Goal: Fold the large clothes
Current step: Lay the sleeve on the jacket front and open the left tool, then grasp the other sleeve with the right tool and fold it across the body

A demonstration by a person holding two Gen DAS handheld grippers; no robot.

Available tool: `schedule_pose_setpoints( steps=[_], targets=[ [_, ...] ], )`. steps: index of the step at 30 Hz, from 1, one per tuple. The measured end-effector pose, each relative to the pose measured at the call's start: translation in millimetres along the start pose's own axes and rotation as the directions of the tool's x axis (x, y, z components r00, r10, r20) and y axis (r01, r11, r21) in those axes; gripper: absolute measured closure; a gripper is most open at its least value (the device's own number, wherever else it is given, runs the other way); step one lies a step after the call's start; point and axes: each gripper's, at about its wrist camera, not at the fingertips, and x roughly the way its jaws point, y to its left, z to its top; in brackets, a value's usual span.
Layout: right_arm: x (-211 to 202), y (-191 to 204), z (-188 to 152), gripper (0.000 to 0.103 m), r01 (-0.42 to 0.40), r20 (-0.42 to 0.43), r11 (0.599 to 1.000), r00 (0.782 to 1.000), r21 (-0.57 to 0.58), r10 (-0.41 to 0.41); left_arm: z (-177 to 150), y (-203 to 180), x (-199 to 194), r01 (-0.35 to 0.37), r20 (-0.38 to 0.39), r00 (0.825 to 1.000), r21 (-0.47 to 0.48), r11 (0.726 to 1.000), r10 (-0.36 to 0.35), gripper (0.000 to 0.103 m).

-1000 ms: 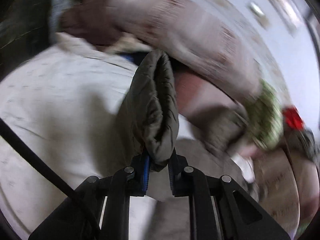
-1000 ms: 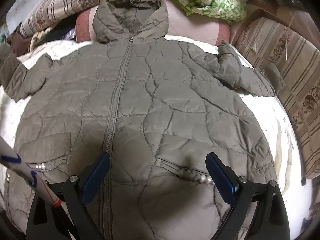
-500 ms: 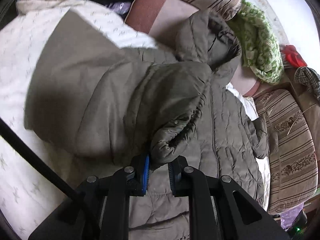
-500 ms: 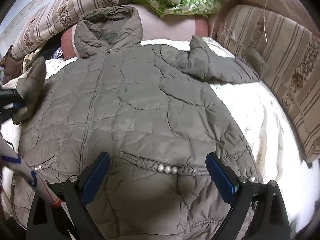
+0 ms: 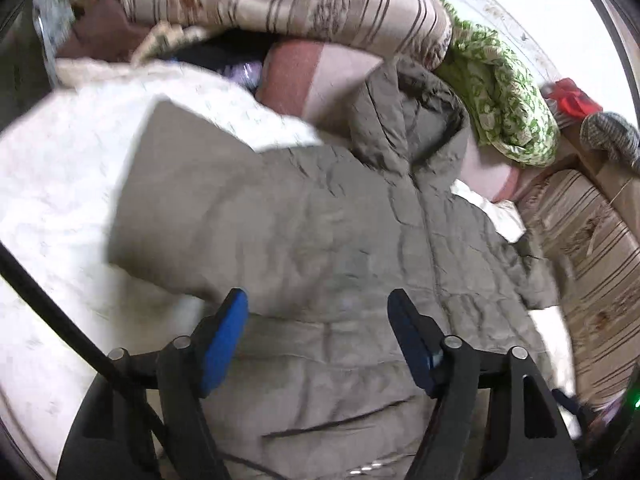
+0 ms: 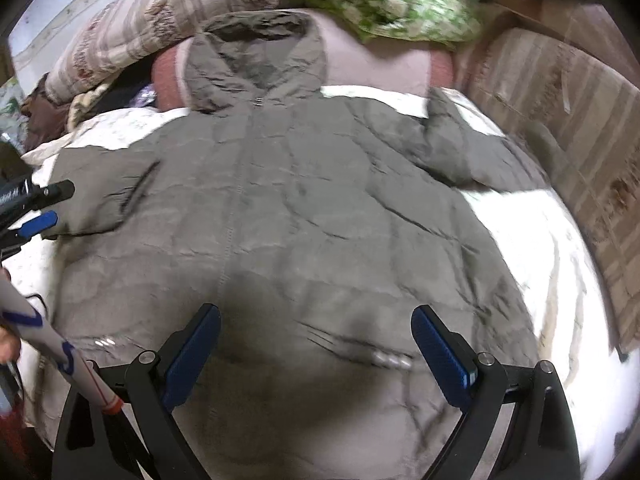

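1. A jacket [image 6: 304,208] of olive-grey quilted fabric lies spread front-up across the bed [image 6: 552,264]. Its puffy panels are stitched in irregular, wavy shapes.
2. A zip runs down the middle of the jacket from the collar. Its hood [image 6: 256,48] lies at the head end of the bed, resting against a long pink bolster [image 6: 380,68].
3. The sleeve [image 6: 460,148] towards the right edge of the bed lies bent outward on the cover. The other sleeve [image 5: 168,184] lies folded in over the jacket's chest as a flat, smooth-looking panel, blurred in the left wrist view.
4. The bed cover is white with a faint, fine pattern.
5. The left hand-held gripper [image 5: 316,336] hangs over the jacket's lower half with its blue-padded jaws spread wide and nothing between them.
6. The right hand-held gripper [image 6: 316,352] is also wide apart and empty, above the jacket's hem near a pocket trimmed with a row of small shiny beads [image 6: 390,358].
7. Beyond the head end sit a striped, floral-banded cushion [image 6: 160,20] and a crumpled green-and-white patterned cloth [image 6: 392,0]. A second striped cushion [image 6: 560,92] lies along the right edge.
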Motion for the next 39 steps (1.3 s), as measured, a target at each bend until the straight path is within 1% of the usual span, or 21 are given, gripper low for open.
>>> schedule_pose_setpoints(
  steps=[2,3,7,9,12,14,17,18,19,20,22,23,24,26,27,29,31,33,36,37,39],
  targets=[
    [5,15,12,0.005,-0.05,-0.003,0.999,0.999,-0.016,0.05,1,5,-4,-0.076,0.038,0.996,0.021,0.997,0.075,0.031],
    [8,21,17,0.005,-0.069,-0.005,0.997,0.998,-0.02,0.069,2,10,-4,-0.135,0.055,0.99,0.03,0.99,0.133,0.031],
    [36,58,51,0.005,-0.191,-0.022,0.982,0.981,-0.003,0.191,12,40,-1,-0.219,0.049,0.975,0.005,0.976,0.218,0.031],
    [60,82,72,0.005,-0.275,-0.046,0.961,0.96,0.033,0.277,19,61,-7,-0.263,0.071,0.962,-0.043,0.964,0.265,0.031],
    [95,119,92,0.005,-0.348,-0.094,0.936,0.931,0.058,0.352,27,88,-14,-0.319,0.094,0.94,-0.093,0.943,0.327,0.031],
    [116,139,96,0.005,-0.363,-0.128,0.93,0.921,0.057,0.367,29,104,-18,-0.343,0.095,0.93,-0.134,0.93,0.356,0.031],
    [141,171,98,0.007,-0.352,-0.182,0.935,0.918,0.039,0.353,33,120,-20,-0.33,0.075,0.934,-0.185,0.926,0.348,0.031],
    [145,179,98,0.016,-0.352,-0.186,0.936,0.918,0.033,0.352,33,124,-19,-0.325,0.071,0.936,-0.199,0.924,0.344,0.031],
    [146,185,98,0.036,-0.357,-0.188,0.934,0.916,0.027,0.355,34,125,-19,-0.324,0.068,0.937,-0.206,0.923,0.344,0.031],
    [146,189,99,0.05,-0.375,-0.196,0.927,0.907,0.022,0.372,34,126,-18,-0.323,0.064,0.937,-0.21,0.923,0.343,0.031],
    [142,190,104,0.075,-0.38,-0.202,0.925,0.905,0.011,0.375,32,126,-17,-0.326,0.055,0.938,-0.205,0.923,0.343,0.031],
    [138,186,107,0.082,-0.383,-0.194,0.924,0.906,0.006,0.376,31,123,-16,-0.33,0.052,0.937,-0.199,0.923,0.347,0.031],
    [133,181,110,0.084,-0.394,-0.186,0.919,0.903,0.005,0.388,30,120,-14,-0.338,0.05,0.934,-0.189,0.922,0.353,0.031],
    [125,166,119,0.086,-0.375,-0.161,0.927,0.914,0.009,0.371,28,114,-9,-0.351,0.046,0.931,-0.172,0.92,0.363,0.031],
    [120,153,124,0.087,-0.345,-0.14,0.939,0.929,0.002,0.342,27,111,-6,-0.354,0.044,0.93,-0.165,0.921,0.365,0.031],
    [113,128,134,0.087,-0.298,-0.107,0.954,0.949,0.002,0.297,25,107,-3,-0.354,0.037,0.931,-0.156,0.922,0.364,0.031],
    [105,94,141,0.087,-0.232,-0.079,0.973,0.969,0.01,0.233,23,101,4,-0.345,0.025,0.936,-0.145,0.927,0.352,0.031],
    [102,62,149,0.087,-0.139,-0.058,0.99,0.988,0.021,0.14,20,95,11,-0.334,0.008,0.941,-0.128,0.934,0.338,0.031],
    [112,21,159,0.088,0.012,-0.047,1.0,0.999,0.027,-0.011,18,83,23,-0.331,-0.013,0.943,-0.092,0.939,0.331,0.031],
    [116,8,160,0.088,0.066,-0.046,0.998,0.997,0.023,-0.065,17,79,27,-0.332,-0.018,0.943,-0.079,0.94,0.332,0.031],
    [127,-9,163,0.089,0.131,-0.055,0.991,0.99,0.025,-0.129,14,70,35,-0.323,-0.032,0.946,-0.05,0.945,0.322,0.031]
  ],
)
